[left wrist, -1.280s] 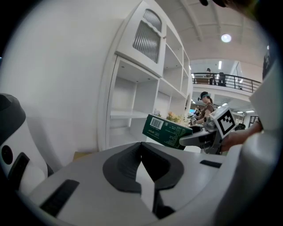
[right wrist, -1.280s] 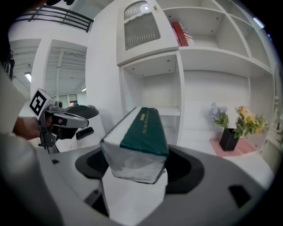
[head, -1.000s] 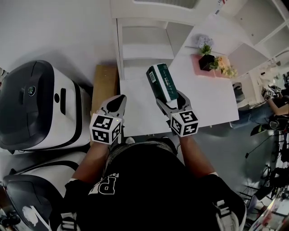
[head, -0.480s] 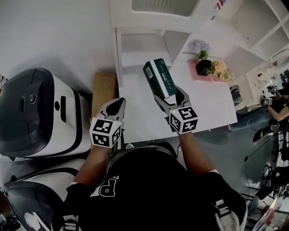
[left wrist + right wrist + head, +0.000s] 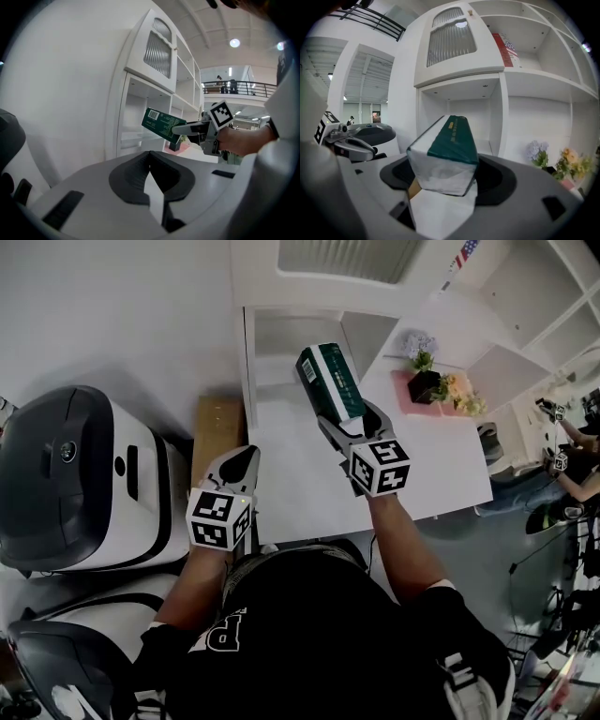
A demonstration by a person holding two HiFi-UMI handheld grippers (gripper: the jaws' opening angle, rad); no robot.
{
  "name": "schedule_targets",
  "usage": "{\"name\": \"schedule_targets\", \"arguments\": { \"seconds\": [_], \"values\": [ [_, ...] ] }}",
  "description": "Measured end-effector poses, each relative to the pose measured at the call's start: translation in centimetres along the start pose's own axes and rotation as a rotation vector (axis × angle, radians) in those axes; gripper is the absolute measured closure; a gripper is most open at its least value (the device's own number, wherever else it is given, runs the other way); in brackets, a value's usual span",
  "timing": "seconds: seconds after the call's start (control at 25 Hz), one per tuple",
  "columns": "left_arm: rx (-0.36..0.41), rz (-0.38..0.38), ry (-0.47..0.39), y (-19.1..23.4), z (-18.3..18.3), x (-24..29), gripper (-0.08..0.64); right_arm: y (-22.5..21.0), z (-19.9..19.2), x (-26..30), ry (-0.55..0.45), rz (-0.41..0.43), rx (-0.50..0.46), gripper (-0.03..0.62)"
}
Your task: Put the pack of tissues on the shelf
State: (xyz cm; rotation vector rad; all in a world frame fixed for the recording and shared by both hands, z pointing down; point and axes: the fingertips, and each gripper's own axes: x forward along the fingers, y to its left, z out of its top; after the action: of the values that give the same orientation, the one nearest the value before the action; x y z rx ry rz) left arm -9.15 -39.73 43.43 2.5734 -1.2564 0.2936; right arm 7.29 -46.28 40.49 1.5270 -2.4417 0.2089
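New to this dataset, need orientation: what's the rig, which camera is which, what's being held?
There is no robot arm here. A person holds tongs in each hand, and each pair carries a marker cube and its own camera. The top-down picture comes from a camera on the person's head. The other two look along each pair's jaws. The right tongs are clamped on a green-and-white tissue pack, raised over the white table and pointed at the open shelf. The left tongs are closed and empty, by the table's near-left edge. A flower pot stands on the table's far right.
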Motion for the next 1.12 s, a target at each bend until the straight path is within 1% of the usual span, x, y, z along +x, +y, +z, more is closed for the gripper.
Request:
{"name": "schedule_targets", "arguments": {
  "seconds": [0.24,0.68,0.88,1.0,1.12],
  "values": [
    [-0.022,0.030,0.031,1.4,-1.1,-0.3,0.546,-1.3,1.6,2.8,0.004,-0.036,0.019,0.222],
    [-0.045,0.069,0.042,3.5,-1.9,-1.0,0.546,-2.6,4.7,7.8,0.007,-0.082,-0.012,0.222],
    [-0.054,0.076,0.053,4.1,-2.3,-1.3,0.546,-4.2,4.8,10.4,0.039,-0.127,0.011,0.222],
    [-0.059,0.080,0.060,4.4,-2.6,-1.4,0.546,-4.8,4.5,11.7,0.058,-0.147,0.038,0.222],
    [-0.068,0.084,0.067,4.7,-3.0,-1.5,0.546,-5.1,3.7,12.6,0.091,-0.167,0.045,0.222]
  ]
}}
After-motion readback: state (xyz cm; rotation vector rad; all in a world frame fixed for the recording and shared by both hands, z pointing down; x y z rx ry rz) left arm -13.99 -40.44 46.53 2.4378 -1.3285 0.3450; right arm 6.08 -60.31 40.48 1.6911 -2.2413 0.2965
